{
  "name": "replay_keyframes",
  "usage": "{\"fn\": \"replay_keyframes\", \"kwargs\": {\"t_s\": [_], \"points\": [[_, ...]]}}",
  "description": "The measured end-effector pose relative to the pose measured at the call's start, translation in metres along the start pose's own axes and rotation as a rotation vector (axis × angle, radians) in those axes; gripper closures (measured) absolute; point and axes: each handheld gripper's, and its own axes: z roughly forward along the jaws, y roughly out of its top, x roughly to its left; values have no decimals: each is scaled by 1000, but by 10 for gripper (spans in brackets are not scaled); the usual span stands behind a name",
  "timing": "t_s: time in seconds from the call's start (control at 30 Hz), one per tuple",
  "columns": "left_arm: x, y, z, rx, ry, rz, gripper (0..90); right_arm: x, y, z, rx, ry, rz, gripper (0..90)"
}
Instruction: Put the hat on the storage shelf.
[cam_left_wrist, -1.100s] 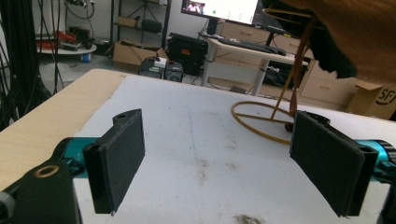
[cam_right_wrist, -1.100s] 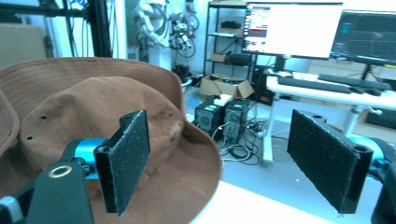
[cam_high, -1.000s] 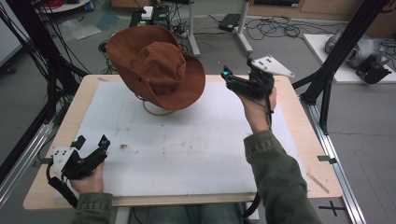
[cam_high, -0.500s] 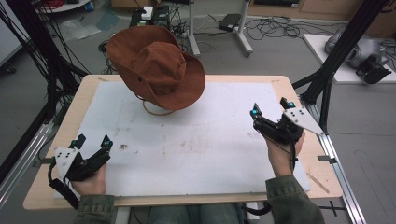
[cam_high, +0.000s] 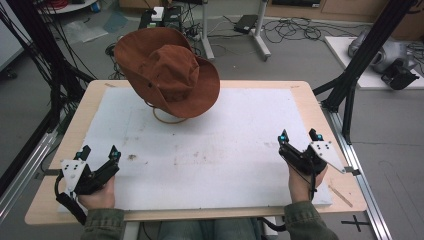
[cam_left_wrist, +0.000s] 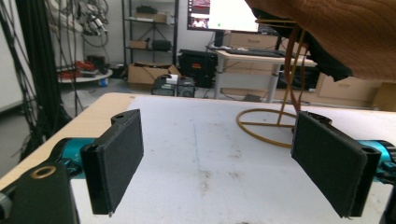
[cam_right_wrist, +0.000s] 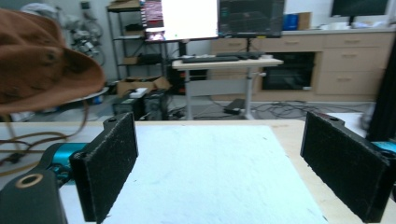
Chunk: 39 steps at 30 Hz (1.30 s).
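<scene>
Two spread tongs (cam_high: 99, 154) (cam_high: 299, 137), one unlabelled brown hat (cam_high: 167, 72).

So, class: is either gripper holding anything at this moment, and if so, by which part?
Nothing is held. The left gripper and right gripper are both open near the table's front edge, and the brown hat sits on its wire stand untouched.

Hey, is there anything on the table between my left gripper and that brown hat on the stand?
Nothing visible. The left gripper sits open at the table's near left corner, and only bare white mat lies between it and the brown hat on its wire stand at the far left.
</scene>
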Motion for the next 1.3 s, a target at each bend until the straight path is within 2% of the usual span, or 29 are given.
{"fn": "replay_keyframes", "kwargs": {"t_s": [0.1, 0.17, 0.3, 0.37, 0.53, 0.9, 1.3], "points": [[-2, -2, 1, -6, 5, 19, 169, -3, -14, -3, -8, -40, 13, 109], [-4, -3, 1, -6, 7, 34, 168, -4, -16, -4, -11, -59, 29, 109], [-7, -4, 3, -8, 2, 36, 168, -3, -22, -4, -8, -51, 20, 110], [-8, -4, 4, -7, 0, 34, 168, -2, -24, -1, 9, -42, 4, 109], [-9, -2, 3, -13, -6, 34, 168, 1, -24, -2, 5, -28, -37, 109], [-7, -1, 2, -16, -3, 19, 170, -1, -27, 1, 43, -14, -23, 109], [-7, -2, 2, -16, -2, 12, 171, -6, -28, 0, 53, -16, -3, 109]]}}
